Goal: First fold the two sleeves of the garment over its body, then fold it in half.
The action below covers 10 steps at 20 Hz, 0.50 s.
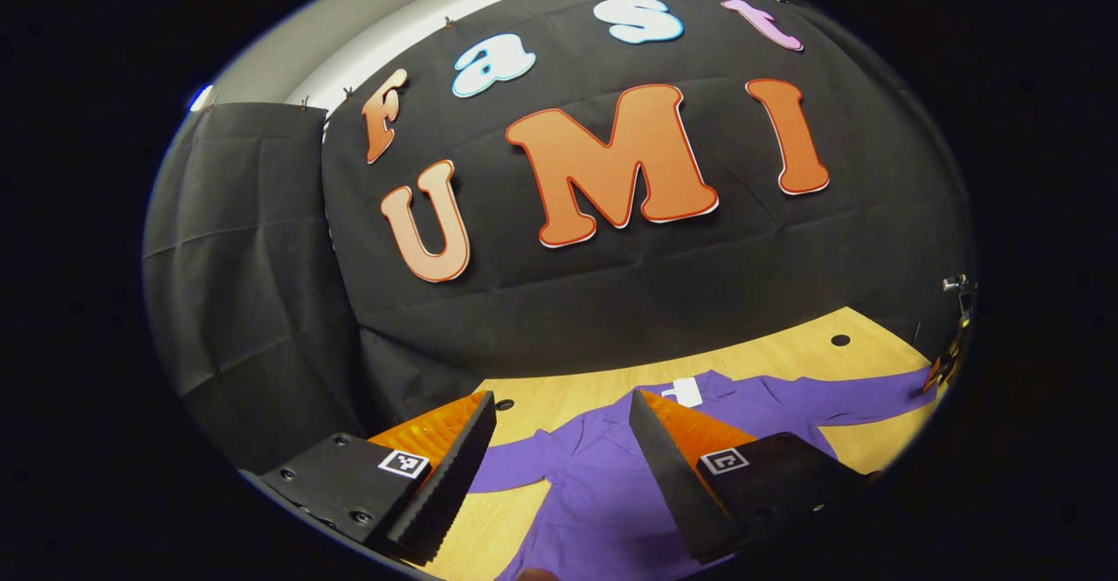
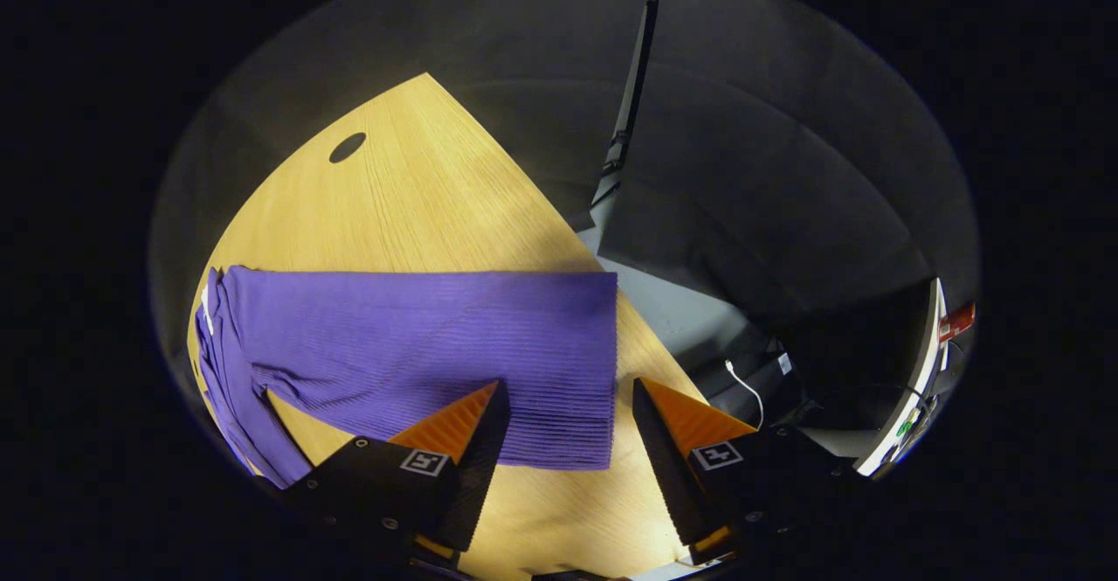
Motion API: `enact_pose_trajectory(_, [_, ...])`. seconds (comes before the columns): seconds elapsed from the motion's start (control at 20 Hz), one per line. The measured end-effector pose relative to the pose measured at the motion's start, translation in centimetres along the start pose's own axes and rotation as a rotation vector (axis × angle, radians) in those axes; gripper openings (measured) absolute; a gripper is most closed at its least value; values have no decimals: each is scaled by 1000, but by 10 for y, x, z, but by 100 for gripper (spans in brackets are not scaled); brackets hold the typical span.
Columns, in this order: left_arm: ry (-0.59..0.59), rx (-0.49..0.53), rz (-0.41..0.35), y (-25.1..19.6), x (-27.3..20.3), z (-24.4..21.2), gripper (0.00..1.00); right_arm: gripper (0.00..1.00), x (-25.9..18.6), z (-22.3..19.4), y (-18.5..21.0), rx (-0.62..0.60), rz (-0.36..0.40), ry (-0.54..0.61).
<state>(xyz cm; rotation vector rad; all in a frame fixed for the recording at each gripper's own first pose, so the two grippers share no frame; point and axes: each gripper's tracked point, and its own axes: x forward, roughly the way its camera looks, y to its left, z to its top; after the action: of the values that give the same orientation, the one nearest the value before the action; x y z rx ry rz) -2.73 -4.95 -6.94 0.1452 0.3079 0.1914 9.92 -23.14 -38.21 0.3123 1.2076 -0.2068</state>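
A purple ribbed garment [image 1: 603, 494] lies flat on the wooden table [image 1: 786, 354], with a white neck label [image 1: 684, 391] at its collar. One sleeve [image 1: 860, 397] stretches out to the right, the other [image 1: 515, 463] to the left. My left gripper [image 1: 563, 467] hovers open above the garment's upper body, nothing between its fingers. In the right gripper view the outstretched sleeve [image 2: 419, 345] lies across the table [image 2: 410, 188], its cuff end [image 2: 594, 371] near the table's edge. My right gripper [image 2: 568, 450] stands open just above that cuff, holding nothing.
Round cable holes [image 1: 840, 340] [image 2: 347, 147] sit in the tabletop. Past the table's edge lie grey floor [image 2: 672, 301], a white cable [image 2: 747, 389] and equipment [image 2: 917, 389]. Black cloth walls [image 1: 262, 284] close in the back and left.
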Motion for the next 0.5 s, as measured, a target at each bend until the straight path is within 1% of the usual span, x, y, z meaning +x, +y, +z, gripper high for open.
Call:
enact_pose_trajectory(0.1, [2,2,-2,-3,-1,-2,97,81,2,-3,0,-19,-2,37])
enact_pose_trajectory(0.15, [2,5,-3,-4,-3,-3,96,72,1,-4,-1,-21,2,47])
enact_pose_trajectory(0.2, [1,9,-3,-4,-4,-3,96,68,1,-3,-1,-21,2,48])
enact_pose_trajectory(0.25, [1,12,-5,-4,-7,-3,96,56,1,-3,-2,-17,4,47])
enact_pose_trajectory(0.3, [1,12,-5,-3,-8,-4,100,48,1,-2,0,-3,9,49])
enact_pose_trajectory(0.35, [0,11,-4,-1,-8,-5,100,33,2,-2,2,13,16,47])
enact_pose_trajectory(0.4, [1,9,-3,1,-9,-4,100,14,2,-1,5,33,28,49])
enact_pose_trajectory(0.45, [0,6,-2,4,-9,-5,96,6,0,-2,8,38,35,50])
enact_pose_trajectory(0.5, [2,4,-4,5,-8,-6,96,5,-2,-3,17,43,77,58])
